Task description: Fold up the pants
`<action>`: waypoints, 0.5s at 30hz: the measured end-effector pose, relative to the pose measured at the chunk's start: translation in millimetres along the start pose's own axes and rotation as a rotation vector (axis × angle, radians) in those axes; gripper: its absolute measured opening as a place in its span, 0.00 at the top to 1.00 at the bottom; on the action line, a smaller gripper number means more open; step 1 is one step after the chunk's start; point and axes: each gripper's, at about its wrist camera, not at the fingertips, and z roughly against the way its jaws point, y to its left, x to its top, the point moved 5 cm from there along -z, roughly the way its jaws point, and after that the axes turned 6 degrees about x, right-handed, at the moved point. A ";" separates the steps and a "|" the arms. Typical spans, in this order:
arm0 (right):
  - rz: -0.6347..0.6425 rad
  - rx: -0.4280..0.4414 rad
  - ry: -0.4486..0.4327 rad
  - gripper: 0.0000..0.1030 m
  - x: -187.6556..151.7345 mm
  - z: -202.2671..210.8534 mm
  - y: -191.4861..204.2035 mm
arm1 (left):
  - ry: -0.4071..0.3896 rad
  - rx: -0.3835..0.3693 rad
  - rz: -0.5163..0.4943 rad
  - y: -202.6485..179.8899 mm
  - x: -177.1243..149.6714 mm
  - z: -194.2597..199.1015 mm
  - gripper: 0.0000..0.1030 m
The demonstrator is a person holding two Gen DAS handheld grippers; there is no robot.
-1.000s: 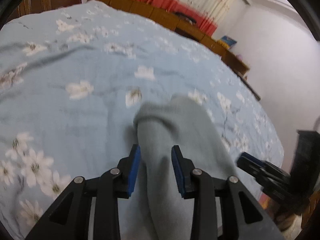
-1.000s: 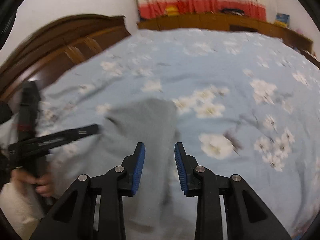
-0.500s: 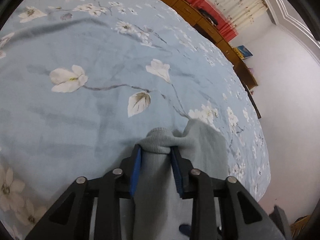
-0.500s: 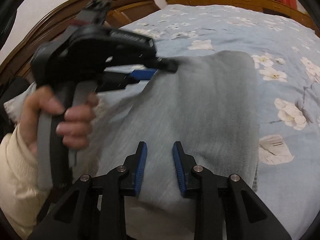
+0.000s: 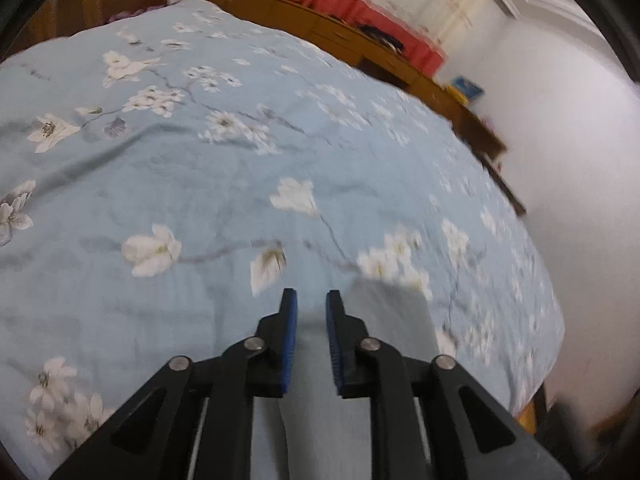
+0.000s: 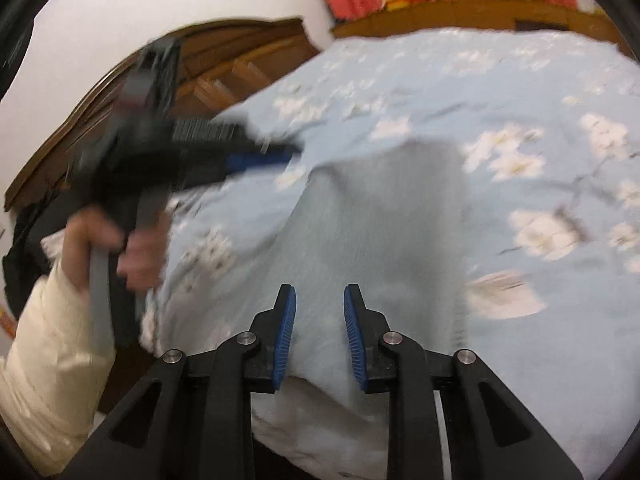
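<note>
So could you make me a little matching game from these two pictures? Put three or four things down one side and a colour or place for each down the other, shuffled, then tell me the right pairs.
Things:
1. pants
2. bedspread
3. headboard
4. left gripper

Descriptions:
A. dark brown wood, at the end of the bed
B. plain grey, lying on the bed
C. light blue with white flowers
D. black with blue pads, held up above the bed in a hand

Pairs: 1-B, 2-C, 3-A, 4-D
</note>
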 end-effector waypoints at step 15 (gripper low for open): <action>-0.016 -0.170 0.063 0.73 -37.2 23.0 -26.4 | 0.068 0.131 -0.137 -29.9 -136.0 29.3 0.58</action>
